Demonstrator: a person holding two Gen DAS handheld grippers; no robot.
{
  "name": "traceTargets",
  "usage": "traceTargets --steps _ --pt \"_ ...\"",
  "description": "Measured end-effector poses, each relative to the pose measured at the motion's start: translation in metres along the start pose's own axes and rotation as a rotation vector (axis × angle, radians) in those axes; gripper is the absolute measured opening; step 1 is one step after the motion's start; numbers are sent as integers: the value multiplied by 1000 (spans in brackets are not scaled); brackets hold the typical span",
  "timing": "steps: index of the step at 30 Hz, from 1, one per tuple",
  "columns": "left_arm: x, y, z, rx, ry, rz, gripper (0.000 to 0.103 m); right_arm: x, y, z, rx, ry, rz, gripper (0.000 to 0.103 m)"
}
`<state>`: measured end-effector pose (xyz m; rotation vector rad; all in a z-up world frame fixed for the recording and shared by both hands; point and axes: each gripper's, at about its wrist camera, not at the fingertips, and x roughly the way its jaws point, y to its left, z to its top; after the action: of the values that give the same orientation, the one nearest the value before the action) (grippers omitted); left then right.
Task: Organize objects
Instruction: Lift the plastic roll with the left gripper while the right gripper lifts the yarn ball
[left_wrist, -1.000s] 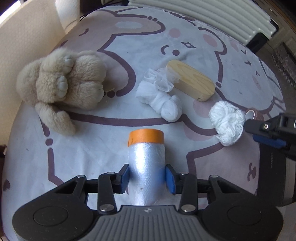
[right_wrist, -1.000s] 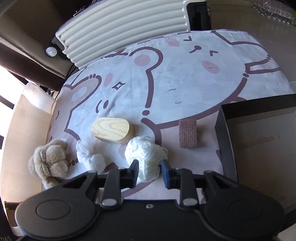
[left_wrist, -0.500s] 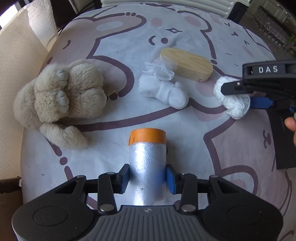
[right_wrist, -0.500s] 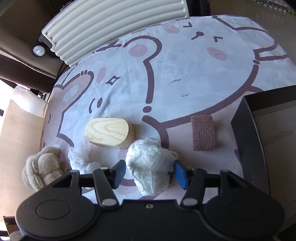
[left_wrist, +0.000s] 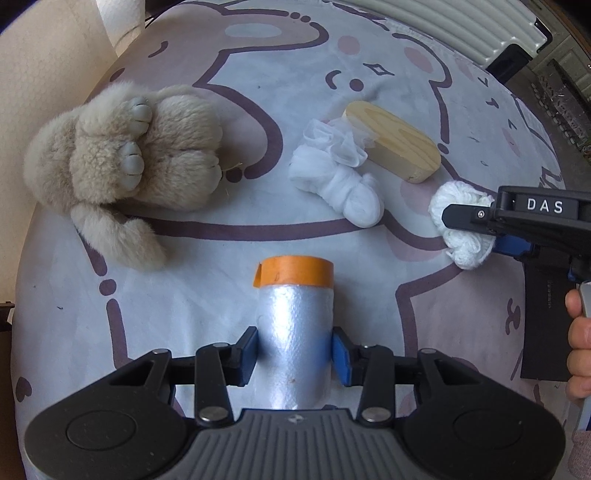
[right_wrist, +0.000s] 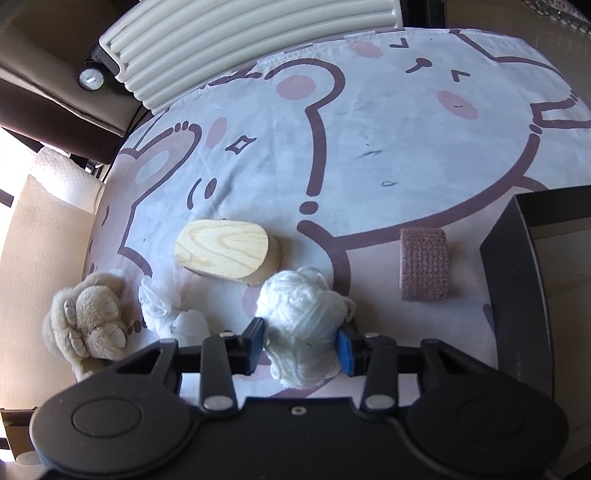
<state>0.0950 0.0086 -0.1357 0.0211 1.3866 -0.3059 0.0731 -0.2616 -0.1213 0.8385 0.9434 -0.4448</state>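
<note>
My left gripper (left_wrist: 294, 349) is shut on a silver roll with an orange tape end (left_wrist: 294, 321), held above the bear-print cloth. My right gripper (right_wrist: 303, 345) is shut on a white yarn ball (right_wrist: 301, 317); it also shows in the left wrist view (left_wrist: 461, 229) at the right. On the cloth lie a beige plush toy (left_wrist: 122, 166), a white mesh pouf (left_wrist: 336, 177), an oval wooden block (left_wrist: 393, 146) and a brown knitted roll (right_wrist: 424, 264). The plush (right_wrist: 88, 325), pouf (right_wrist: 166, 310) and block (right_wrist: 225, 251) show left in the right wrist view.
A dark box with a brown floor (right_wrist: 517, 288) stands at the right edge of the cloth. A ribbed cream suitcase (right_wrist: 251, 40) lies behind the table. Cardboard (right_wrist: 40, 266) and a bubble-wrap roll (left_wrist: 122, 14) stand at the left.
My right gripper's jaws have closed in on the yarn ball after standing wide around it. The left gripper with the silver roll has shifted slightly over the cloth.
</note>
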Motion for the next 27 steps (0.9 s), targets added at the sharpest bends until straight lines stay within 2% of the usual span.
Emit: traceTargets --steps 12,27 --pt "-18 -6 2 -15 -75 -7 42 -16 9 -9 -99 30 -15 40" --pt "-72 -23 -1 17 -229 -38 42 -89 5 -24 -114 -123 -7 40"
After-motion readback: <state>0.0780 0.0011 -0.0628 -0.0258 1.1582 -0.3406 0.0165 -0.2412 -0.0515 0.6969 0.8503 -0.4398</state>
